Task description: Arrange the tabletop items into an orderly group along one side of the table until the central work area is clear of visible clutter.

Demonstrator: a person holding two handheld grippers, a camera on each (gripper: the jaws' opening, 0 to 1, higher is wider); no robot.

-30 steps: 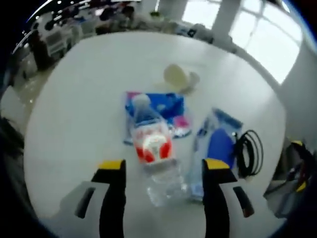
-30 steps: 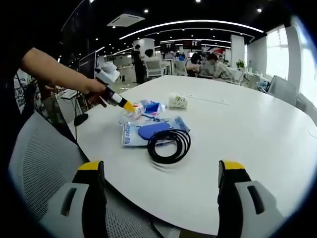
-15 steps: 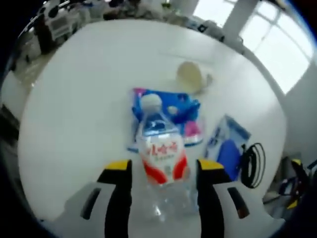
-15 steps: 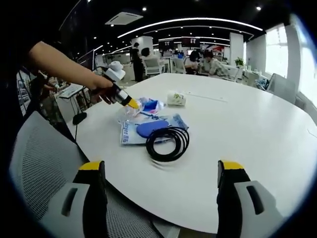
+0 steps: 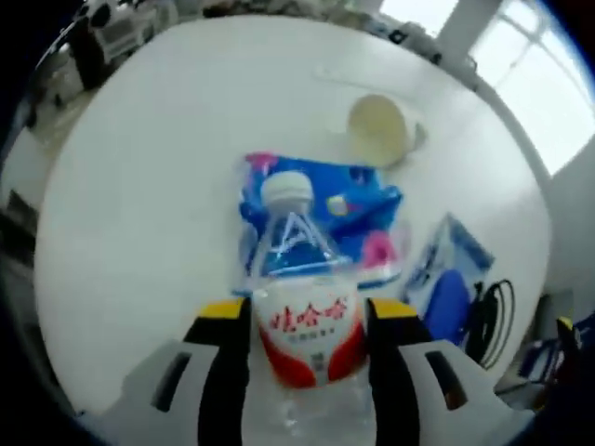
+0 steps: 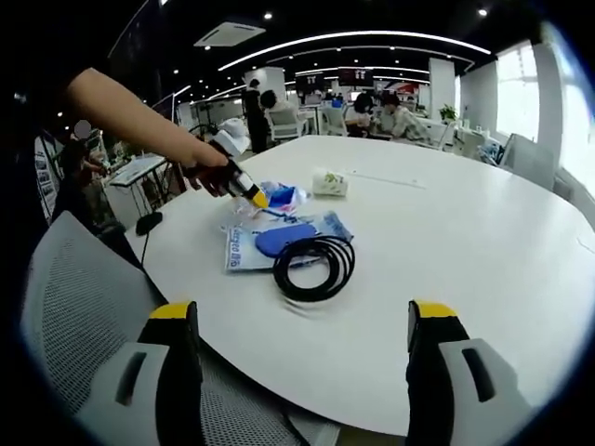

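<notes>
Big open-plan office here. Dark ceiling with curved light strips [image 6: 363,42] and small spotlights, plus an air vent [image 6: 226,34]. Bright windows [image 6: 517,85] run down the right side. The white round surface [image 6: 483,251] takes up the middle, a grey mesh chair [image 6: 79,297] sits up close, and people sit at desks way back.

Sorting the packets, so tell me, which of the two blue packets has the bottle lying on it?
The blue-and-pink packet next to the cup; the bottle rests on it. The other packet lies beside the black cable.
</notes>
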